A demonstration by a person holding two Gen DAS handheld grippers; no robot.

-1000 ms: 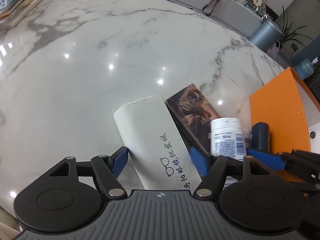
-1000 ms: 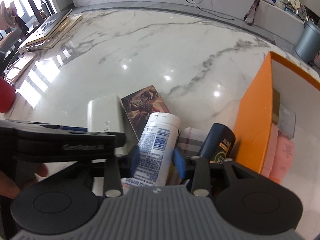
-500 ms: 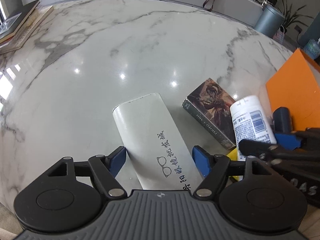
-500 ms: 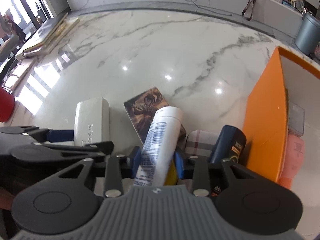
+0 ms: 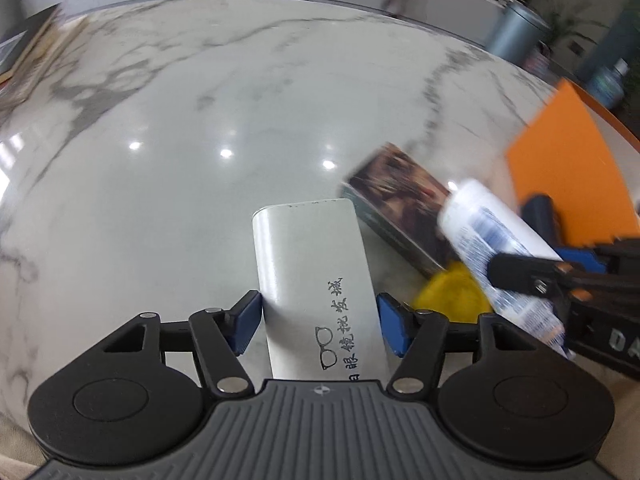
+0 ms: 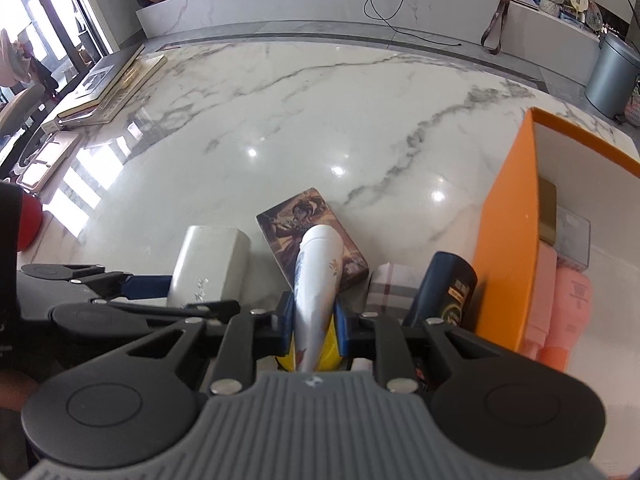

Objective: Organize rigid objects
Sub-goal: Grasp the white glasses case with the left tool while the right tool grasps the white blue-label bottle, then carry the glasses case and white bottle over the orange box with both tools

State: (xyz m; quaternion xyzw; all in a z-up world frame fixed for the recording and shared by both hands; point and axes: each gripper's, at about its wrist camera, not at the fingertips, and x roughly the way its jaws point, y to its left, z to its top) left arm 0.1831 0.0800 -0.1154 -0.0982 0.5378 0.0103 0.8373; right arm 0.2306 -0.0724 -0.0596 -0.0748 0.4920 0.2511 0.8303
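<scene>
Left wrist view: left gripper (image 5: 318,318) clamped on white glasses case (image 5: 314,276), blue pads against both long sides. Right gripper (image 6: 314,322) clamped on white bottle (image 6: 318,276), tilted over the picture box (image 6: 304,220), orange bin (image 6: 508,248) right.

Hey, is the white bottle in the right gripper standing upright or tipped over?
Tipped. The white bottle leans forward, cap end over the picture box, pinched by the right hand-held gripper.
</scene>
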